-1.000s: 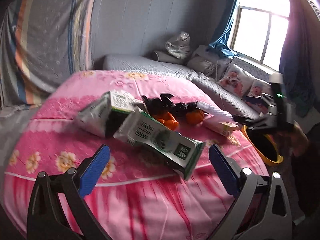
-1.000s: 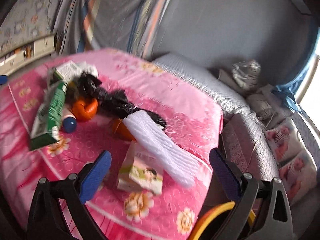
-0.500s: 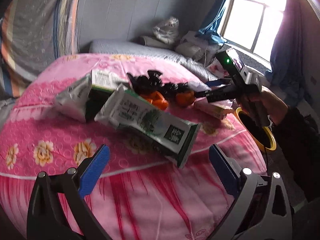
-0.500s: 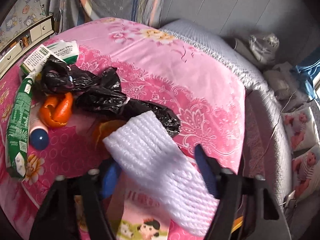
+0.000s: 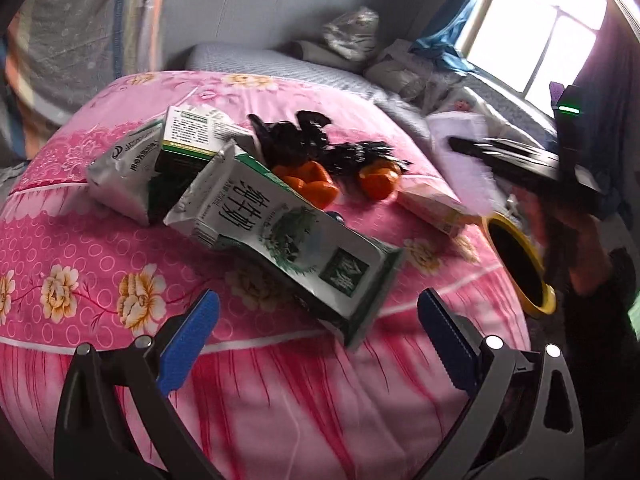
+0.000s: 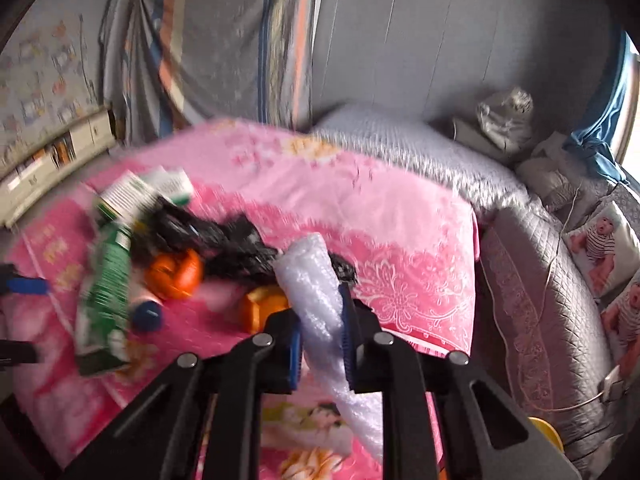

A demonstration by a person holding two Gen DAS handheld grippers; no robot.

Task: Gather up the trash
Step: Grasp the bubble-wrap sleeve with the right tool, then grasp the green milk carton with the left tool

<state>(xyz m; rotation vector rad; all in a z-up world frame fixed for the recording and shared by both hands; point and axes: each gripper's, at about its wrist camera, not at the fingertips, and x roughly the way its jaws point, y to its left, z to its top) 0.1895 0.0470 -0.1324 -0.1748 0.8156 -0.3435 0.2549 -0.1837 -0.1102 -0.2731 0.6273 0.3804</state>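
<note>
White foam-net sleeve [image 6: 316, 312], soft tube shape, sits pinched between the right gripper [image 6: 320, 344] pads, lifted off the pink floral bedspread [image 6: 400, 240]. Long axis runs forward and up out of the jaws, tail end drooping back under the tool toward the small pastel carton [image 6: 308, 436] directly below. From the left wrist view the same sleeve [image 5: 460, 160] is blurred, hanging in the right gripper [image 5: 516, 160] out to the far right.

Yellow-rimmed black bin [image 5: 516, 264] stands off the bed edge, just below and beside the right tool; only a sliver of rim [image 6: 548, 432] shows low right in the right wrist view. So the drop looks like right and down from the tool, short travel, right hand clearly the nearer one.

Left gripper [image 5: 316, 340] is spread wide, holding nothing, blue pads [image 5: 188, 340] either side of a flattened green-and-white milk carton [image 5: 280, 232] lying straight ahead, long axis slanting from far-left to near-right. Probably the next pick for that hand.

Further ahead of it: silver foil pouch [image 5: 120, 176], white-green box [image 5: 192, 136], crumpled black plastic bag [image 5: 320, 144], orange peel pieces [image 5: 312, 184], all close together. Blue bottle cap [image 6: 146, 316] left of the right tool.
</note>
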